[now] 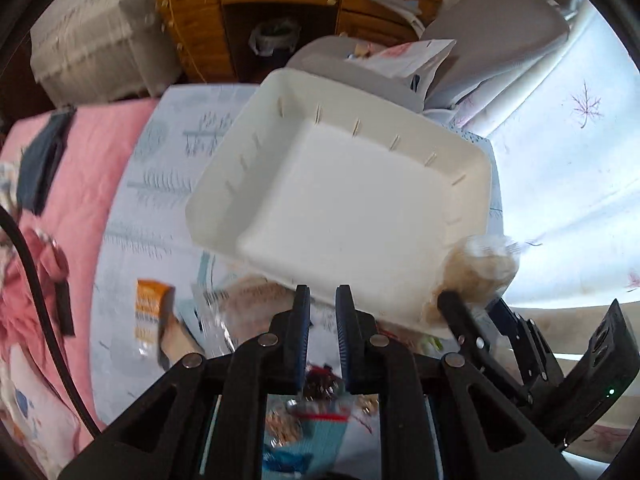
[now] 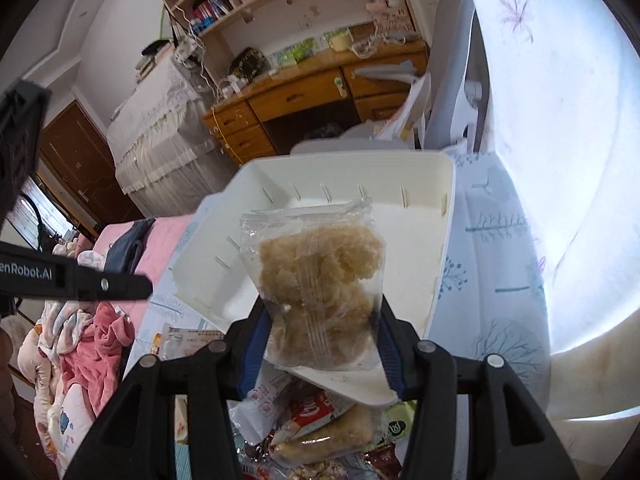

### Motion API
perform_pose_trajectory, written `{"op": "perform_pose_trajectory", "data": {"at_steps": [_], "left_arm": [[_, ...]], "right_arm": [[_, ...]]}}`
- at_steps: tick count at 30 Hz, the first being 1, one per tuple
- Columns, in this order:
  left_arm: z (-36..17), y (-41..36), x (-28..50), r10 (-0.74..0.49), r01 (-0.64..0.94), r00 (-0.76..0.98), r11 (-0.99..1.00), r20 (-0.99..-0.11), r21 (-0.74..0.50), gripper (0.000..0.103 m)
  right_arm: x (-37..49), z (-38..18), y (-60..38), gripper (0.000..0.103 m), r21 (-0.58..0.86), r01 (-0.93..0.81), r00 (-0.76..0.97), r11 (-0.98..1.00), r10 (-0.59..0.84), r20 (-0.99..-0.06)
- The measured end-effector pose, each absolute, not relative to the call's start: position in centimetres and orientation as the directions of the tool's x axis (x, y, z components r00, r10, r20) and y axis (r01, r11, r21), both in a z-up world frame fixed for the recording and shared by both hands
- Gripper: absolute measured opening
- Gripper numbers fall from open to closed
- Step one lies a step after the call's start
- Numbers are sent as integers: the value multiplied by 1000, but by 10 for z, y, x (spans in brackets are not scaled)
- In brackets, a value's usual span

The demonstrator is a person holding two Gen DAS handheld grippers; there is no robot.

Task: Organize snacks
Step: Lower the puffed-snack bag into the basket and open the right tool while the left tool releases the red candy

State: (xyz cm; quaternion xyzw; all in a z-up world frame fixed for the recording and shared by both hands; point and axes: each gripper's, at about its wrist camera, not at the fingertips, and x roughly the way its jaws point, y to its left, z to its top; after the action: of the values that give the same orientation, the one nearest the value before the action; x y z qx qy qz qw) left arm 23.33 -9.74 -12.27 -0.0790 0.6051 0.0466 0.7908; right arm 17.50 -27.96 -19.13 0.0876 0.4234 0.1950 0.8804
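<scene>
A white plastic bin (image 1: pixel 280 216) (image 2: pixel 432 216) sits on the patterned bedsheet with nothing inside. My right gripper (image 2: pixel 320 336) is shut on a clear packet of beige puffed snack (image 2: pixel 320 272) and holds it over the bin's near edge; the packet also shows in the left wrist view (image 1: pixel 480 268). My left gripper (image 1: pixel 322 304) holds nothing, its fingers a narrow gap apart, just short of the bin's near wall. Loose snack packets lie below both grippers: an orange packet (image 1: pixel 150 308), a clear packet (image 1: pixel 248 296), a red packet (image 2: pixel 312 412) and a sausage-shaped one (image 2: pixel 332 436).
A wooden desk (image 2: pixel 304 96) and a grey chair (image 1: pixel 492 32) stand beyond the bin. A pink quilt with clothes (image 1: pixel 60 184) lies to the left. A bright curtain (image 2: pixel 560 120) is on the right.
</scene>
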Motion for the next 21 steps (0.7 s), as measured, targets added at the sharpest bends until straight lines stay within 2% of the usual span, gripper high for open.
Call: {"op": "perform_pose_trajectory", "data": {"at_steps": [1,3,8,12,17,21], "left_arm": [[-126,-101,236,-2,-159,275,986,-962,-48,11],[-129,-104,237,15,-153,279,988,-960,-29,11],[-131,-110,235,60,-151,261,988,-963,20,12],[-125,-111,222,47,-145,271,989,-962,8,14],[-115,-105,202,28,-141,290,990,-957,-14,30],[-108,-96,180,10,-126,295,992,-955,-28,33]], "right_arm": [[177,-194,-279,72,315,-260,558,913,409,-722],[175,-195,-281,80,325,-249,564,912,410,-717],[172,-194,-288,81,348,-225,567,910,413,-713],[163,-190,-295,81,368,-198,568,908,413,-712],[143,-177,-300,81,390,-179,587,903,416,-695],[124,-166,-296,81,399,-157,611,903,406,-680]]}}
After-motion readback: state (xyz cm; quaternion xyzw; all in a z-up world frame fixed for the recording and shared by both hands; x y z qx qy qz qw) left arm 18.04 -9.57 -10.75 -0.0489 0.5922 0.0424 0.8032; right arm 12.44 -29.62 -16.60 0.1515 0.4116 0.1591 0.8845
